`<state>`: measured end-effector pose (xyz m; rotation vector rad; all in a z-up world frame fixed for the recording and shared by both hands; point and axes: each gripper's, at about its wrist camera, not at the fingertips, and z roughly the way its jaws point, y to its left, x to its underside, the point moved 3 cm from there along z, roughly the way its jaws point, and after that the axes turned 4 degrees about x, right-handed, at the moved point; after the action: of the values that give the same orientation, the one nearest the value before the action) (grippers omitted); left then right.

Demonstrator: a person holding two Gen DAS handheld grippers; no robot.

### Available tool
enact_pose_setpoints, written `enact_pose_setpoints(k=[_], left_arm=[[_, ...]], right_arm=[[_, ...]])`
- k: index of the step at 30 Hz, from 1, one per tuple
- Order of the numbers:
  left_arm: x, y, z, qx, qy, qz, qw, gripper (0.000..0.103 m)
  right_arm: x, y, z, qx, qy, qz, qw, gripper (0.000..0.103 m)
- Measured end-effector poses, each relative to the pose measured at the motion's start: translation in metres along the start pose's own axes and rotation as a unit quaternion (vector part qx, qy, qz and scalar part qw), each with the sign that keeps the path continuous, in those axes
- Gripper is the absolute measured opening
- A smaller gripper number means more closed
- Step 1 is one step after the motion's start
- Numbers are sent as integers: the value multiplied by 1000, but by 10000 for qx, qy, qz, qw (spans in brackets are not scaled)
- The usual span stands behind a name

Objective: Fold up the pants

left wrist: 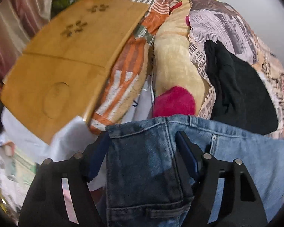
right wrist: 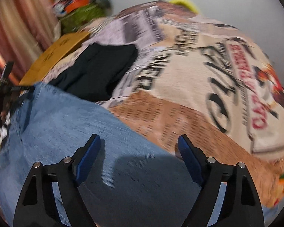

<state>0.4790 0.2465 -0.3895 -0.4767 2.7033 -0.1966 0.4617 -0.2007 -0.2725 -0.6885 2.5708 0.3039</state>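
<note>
**A:** Item one, your left gripper (left wrist: pixel 142 147)?

**B:** Jaws apart, straddling the jeans (left wrist: pixel 142 160) at the waistband; pads not pressing. Cardboard box (left wrist: pixel 66 60) far left, black garment (left wrist: pixel 242 94) far right.

**A:** Item two, your right gripper (right wrist: pixel 140 155)?

**B:** Spread too, nothing clamped, above pale denim near the printed bedspread (right wrist: pixel 208 75).

**A:** Handling?

**B:** Likely heavy, limp, not slippery. Pinch the thick waistband seam; thin cloth would probably sag.
</note>
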Motion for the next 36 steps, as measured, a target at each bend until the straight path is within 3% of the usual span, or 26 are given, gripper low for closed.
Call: enact_pose_setpoints(k=[3, 5, 6, 7, 11, 13, 19, 27, 30, 36], left_arm=[[-2, 2, 4, 205, 90, -72, 9997, 68], [-3, -4, 5, 438, 149, -46, 9989, 45], [-3, -7, 4, 553, 190, -40, 9983, 41], [-3, -9, 4, 568, 205, -24, 9982, 33], [-4, -21, -3, 314, 227, 269, 9989, 21], [-4, -25, -10, 222, 180, 374, 9989, 16], [-2, -28, -31, 123, -39, 442, 9989, 12], [-11, -57, -89, -368, -683, 1000, 9920, 11], [-21, -70, -107, -395, -909, 1022, 9898, 11], [-9, -77, -131, -529, -1195, 1181, 9844, 11]], right_arm=[[-4, 15, 9, -251, 94, -273, 9993, 70], [-6, 19, 13, -450, 97, -277, 9986, 62], [-7, 20, 14, -476, 100, -247, 9985, 61], [-8, 22, 16, -503, 117, -218, 9984, 57], [-9, 24, 15, -500, 102, -153, 9986, 45], [-5, 25, 11, -463, 76, -141, 9988, 33], [-4, 31, -2, -386, -119, -53, 9992, 12], [-19, 46, -50, 106, -923, -273, 9953, 10], [-29, 47, -70, 396, -1281, -223, 9907, 10], [-16, 65, -98, 288, -1499, -388, 9875, 10]])
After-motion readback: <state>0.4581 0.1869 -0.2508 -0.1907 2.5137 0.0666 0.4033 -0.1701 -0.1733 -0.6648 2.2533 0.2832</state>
